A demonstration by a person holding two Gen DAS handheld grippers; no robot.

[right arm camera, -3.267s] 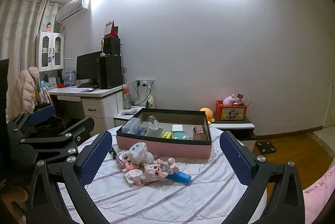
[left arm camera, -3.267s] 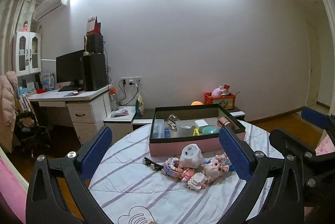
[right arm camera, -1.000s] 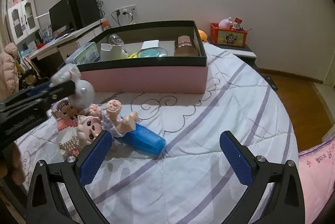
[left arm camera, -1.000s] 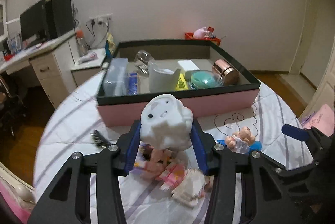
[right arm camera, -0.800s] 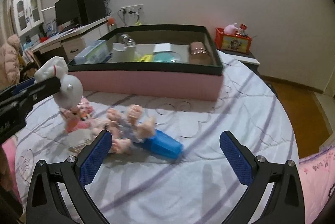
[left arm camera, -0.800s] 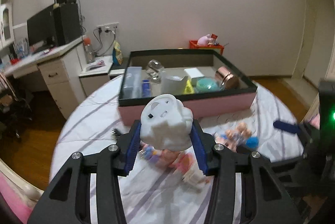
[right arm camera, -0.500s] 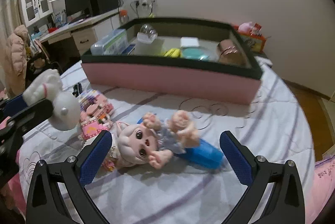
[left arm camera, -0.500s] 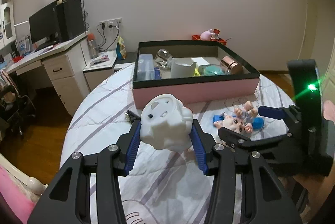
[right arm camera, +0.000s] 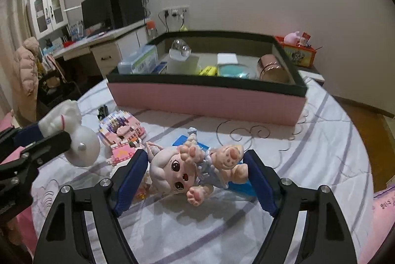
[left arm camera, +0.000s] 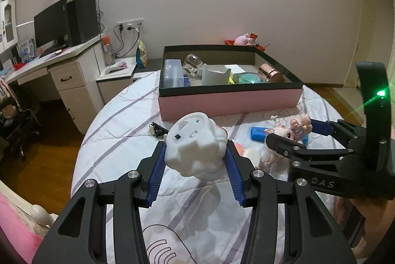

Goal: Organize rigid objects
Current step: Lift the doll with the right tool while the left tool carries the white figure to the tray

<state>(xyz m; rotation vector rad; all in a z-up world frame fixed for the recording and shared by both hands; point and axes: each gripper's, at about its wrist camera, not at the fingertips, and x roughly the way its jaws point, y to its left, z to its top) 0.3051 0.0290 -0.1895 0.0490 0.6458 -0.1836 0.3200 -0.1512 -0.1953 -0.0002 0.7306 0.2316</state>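
My left gripper is shut on a white plastic figure and holds it above the round table; the figure also shows at the left of the right wrist view. My right gripper has closed around a pink doll lying on a blue box, and its pads touch the doll's head and foot. The doll shows in the left wrist view. A pink storage box with a black rim stands behind, holding several items.
Pink brick toys lie left of the doll. A small black clip lies near the pink box's left corner. The table has a striped white cloth. A desk stands at the far left.
My right gripper has closed from wide open onto the doll. My left gripper has drawn the white figure back and to the left, away from the box.
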